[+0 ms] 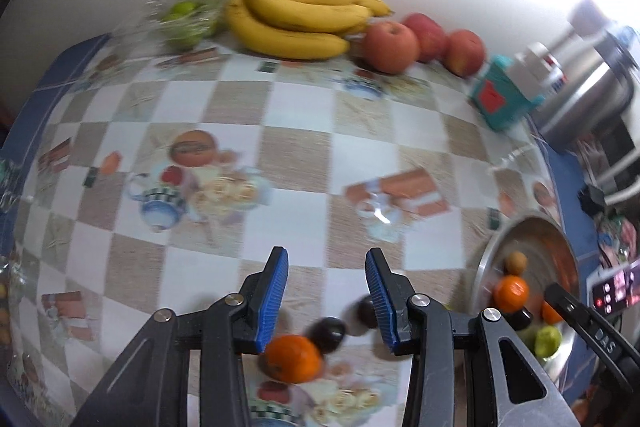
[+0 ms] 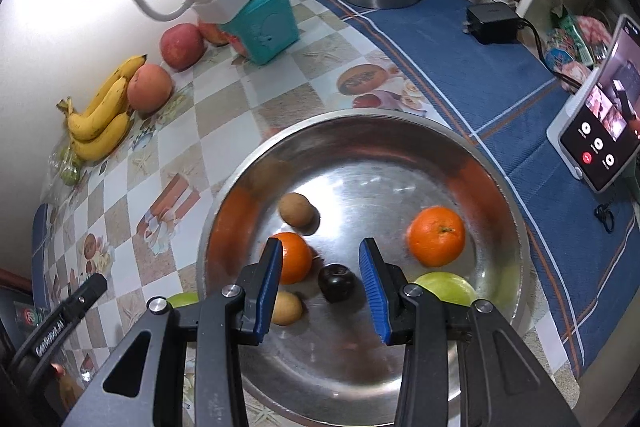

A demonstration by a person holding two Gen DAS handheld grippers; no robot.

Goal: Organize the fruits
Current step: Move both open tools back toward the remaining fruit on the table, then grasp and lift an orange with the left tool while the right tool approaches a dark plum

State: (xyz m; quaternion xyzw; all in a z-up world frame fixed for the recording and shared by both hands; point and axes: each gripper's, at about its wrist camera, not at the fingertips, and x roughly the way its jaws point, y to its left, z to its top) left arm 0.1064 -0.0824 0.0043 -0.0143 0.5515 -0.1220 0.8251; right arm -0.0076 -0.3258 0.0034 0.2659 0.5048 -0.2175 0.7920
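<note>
Left gripper point(image 1: 327, 261) fingers spread above orange point(image 1: 293, 358) and plums point(image 1: 328, 334).

On your black right gripper arm point(image 1: 600, 331), seen from the left wrist, you can read "DAS". Your black left gripper arm point(image 2: 52, 335), seen from the right wrist, carries a white word too blurred to read surely.

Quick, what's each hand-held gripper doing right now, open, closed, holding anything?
Left hand-held gripper: open, empty, above the table near an orange.
Right hand-held gripper: open, empty, over the steel bowl near a dark plum.
</note>
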